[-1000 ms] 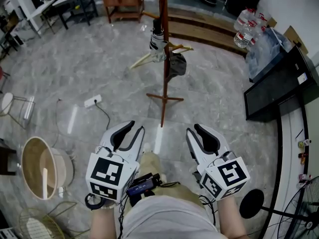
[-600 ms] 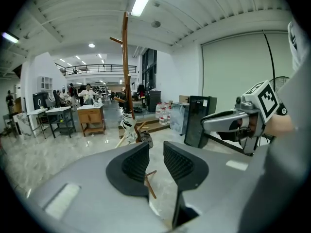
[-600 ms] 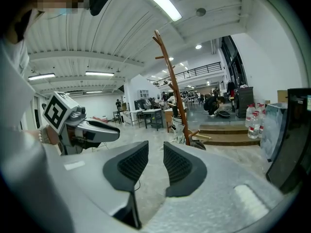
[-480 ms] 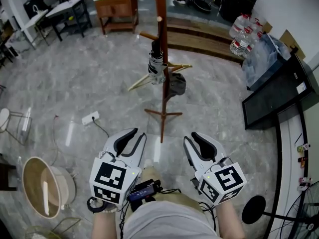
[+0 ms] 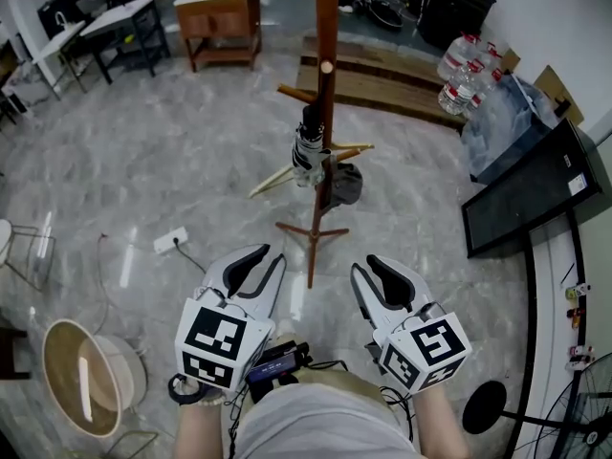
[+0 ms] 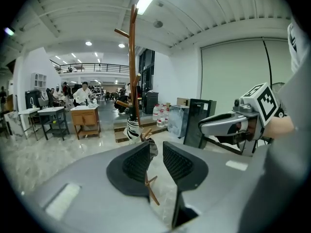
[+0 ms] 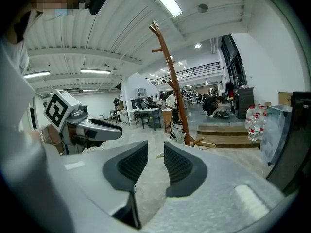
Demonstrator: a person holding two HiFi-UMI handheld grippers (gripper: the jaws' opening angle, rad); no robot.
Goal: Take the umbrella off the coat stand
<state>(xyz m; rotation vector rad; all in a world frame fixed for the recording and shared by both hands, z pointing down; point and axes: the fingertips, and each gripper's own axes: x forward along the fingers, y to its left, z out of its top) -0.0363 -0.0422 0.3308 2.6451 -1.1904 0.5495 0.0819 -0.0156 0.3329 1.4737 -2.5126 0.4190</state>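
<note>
Folded black-and-white striped umbrella point(image 5: 306, 151) hangs on tall brown wooden coat stand point(image 5: 326, 75), upper centre, well apart from both grippers. Left gripper point(image 5: 268, 254) empty, jaws closing; right gripper point(image 5: 365, 264) empty, jaws opening. Risk: a sideways yank snags a peg and tips the stand.

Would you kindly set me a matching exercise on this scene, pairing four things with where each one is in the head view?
Things:
1. umbrella
2. water bottles
3. power strip
4. round wooden tub

Places:
A. on the floor at the lower left corner
B. hanging on the coat stand
C. standing at the upper right
D. lying on the floor left of the stand's feet, with a cable trailing from it

Pairs: 1-B, 2-C, 3-D, 4-A
</note>
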